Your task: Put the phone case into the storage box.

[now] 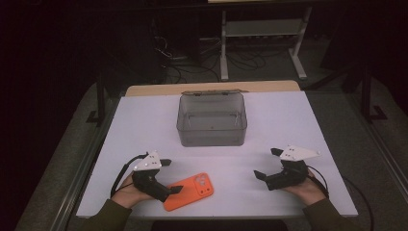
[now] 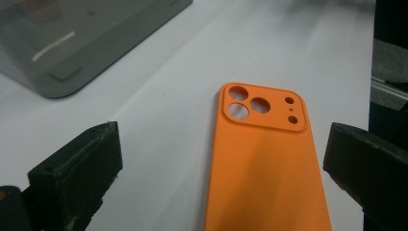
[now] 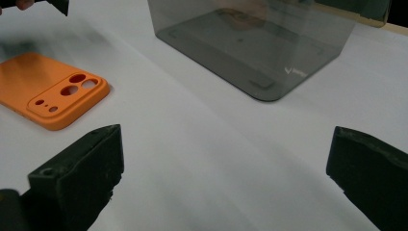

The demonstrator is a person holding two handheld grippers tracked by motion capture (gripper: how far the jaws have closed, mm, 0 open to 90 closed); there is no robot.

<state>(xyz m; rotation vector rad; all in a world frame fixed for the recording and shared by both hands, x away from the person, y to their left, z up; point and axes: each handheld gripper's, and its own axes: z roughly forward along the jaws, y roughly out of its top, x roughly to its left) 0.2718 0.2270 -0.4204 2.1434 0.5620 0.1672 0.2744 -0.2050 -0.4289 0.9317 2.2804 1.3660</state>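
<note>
An orange phone case [image 1: 190, 191] lies back side up on the white table [image 1: 144, 120], near the front edge and left of centre. My left gripper [image 1: 173, 176] stands open over the case's left end, and the case [image 2: 269, 159] runs between its jaws toward the camera holes. My right gripper [image 1: 265, 163] is open at the front right with nothing between its jaws. A smoky clear plastic box [image 1: 211, 120] stands empty at the table's middle back. From the right gripper view the case [image 3: 48, 91] is far left and the box [image 3: 260, 43] is ahead.
Bare white tabletop lies between the two grippers and in front of the box. Beyond the table's far wooden edge [image 1: 211, 88] stand a metal frame [image 1: 262, 43] and cables on a dark floor. The table's front edge runs just below the hands.
</note>
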